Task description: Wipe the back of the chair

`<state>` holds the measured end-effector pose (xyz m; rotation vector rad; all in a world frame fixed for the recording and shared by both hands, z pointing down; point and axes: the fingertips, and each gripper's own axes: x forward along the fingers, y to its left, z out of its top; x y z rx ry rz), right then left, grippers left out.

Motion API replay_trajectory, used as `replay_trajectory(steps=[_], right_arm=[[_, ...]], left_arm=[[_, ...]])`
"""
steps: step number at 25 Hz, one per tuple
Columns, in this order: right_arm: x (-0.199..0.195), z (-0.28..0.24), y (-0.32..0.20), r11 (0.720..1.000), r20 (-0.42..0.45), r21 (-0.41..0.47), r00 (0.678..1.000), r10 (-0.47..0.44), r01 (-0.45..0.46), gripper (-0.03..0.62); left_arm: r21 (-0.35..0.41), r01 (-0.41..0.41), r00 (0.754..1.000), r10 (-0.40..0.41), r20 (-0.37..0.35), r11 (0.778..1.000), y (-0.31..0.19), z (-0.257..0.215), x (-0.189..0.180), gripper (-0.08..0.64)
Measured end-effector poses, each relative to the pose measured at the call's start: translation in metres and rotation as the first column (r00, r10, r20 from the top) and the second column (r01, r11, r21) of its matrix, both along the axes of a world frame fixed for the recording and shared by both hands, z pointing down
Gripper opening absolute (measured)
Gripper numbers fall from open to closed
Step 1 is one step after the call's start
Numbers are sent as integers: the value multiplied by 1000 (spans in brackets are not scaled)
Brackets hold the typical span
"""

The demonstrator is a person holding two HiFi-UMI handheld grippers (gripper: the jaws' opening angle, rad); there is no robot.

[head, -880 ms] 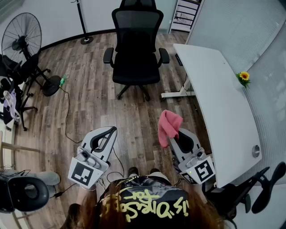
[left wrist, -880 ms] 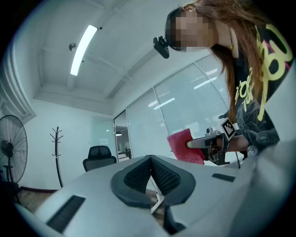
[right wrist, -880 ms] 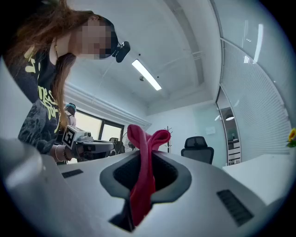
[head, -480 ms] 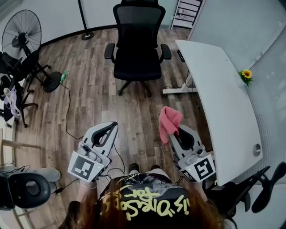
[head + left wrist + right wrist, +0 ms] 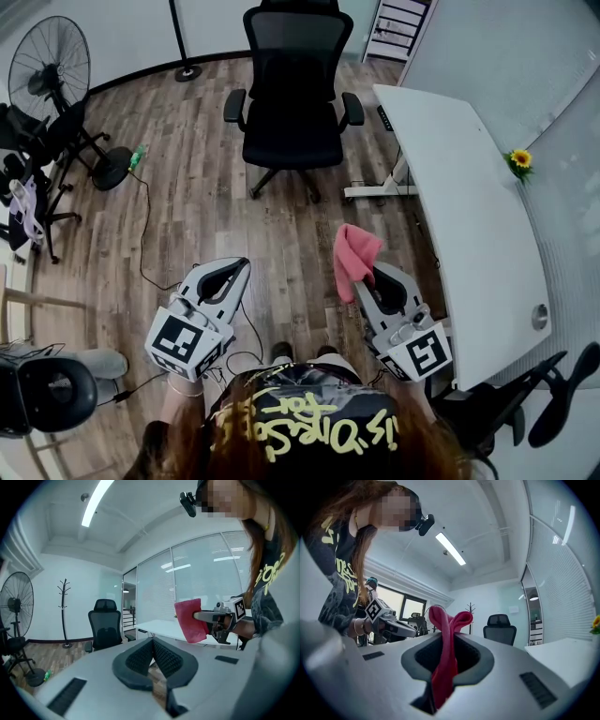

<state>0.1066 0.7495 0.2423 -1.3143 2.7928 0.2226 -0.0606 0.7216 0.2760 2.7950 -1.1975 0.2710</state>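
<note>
**A:** Head view first. What has changed?

**B:** In under 1 second the chair (image 5: 292, 103) has slipped slightly lower in frame, so I judge I'm walking toward it. Its backrest (image 5: 296, 42) is on the side away from me, seat and armrests facing me. Both my tools are still well short of the chair. The white desk (image 5: 459, 206) stands beside it on my right-hand side.

**A:** And your left gripper view?

**B:** My left gripper (image 5: 230, 274) has its 2 jaws pressed together with nothing between them. The chair sits well beyond them, slightly left.

**A:** And the right gripper view?

**B:** My right gripper (image 5: 375, 281) is clamped on the pink cloth (image 5: 354, 258), which sticks up past the jaws and points toward the chair, off to the right.

**A:** What does that mean for the wiping?

**B:** It hasn't started. The cloth is ready, but I must close the gap first, and probably step round the chair if the rear face is meant.
</note>
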Motion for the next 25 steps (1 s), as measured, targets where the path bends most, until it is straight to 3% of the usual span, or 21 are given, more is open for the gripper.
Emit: replay_trajectory(steps=[7, 15, 25], right_arm=[[-8, -1, 4, 1000, 15, -27, 1000, 11, -10, 58], [10, 9, -1, 997, 33, -60, 998, 46, -44, 58], [17, 12, -60, 998, 75, -69, 997, 11, -6, 58]], left_arm=[[-13, -38, 999, 38, -5, 999, 4, 1, -5, -8], [-20, -76, 996, 75, -49, 997, -5, 7, 9, -8], [-62, -45, 999, 45, -12, 997, -48, 17, 20, -8]])
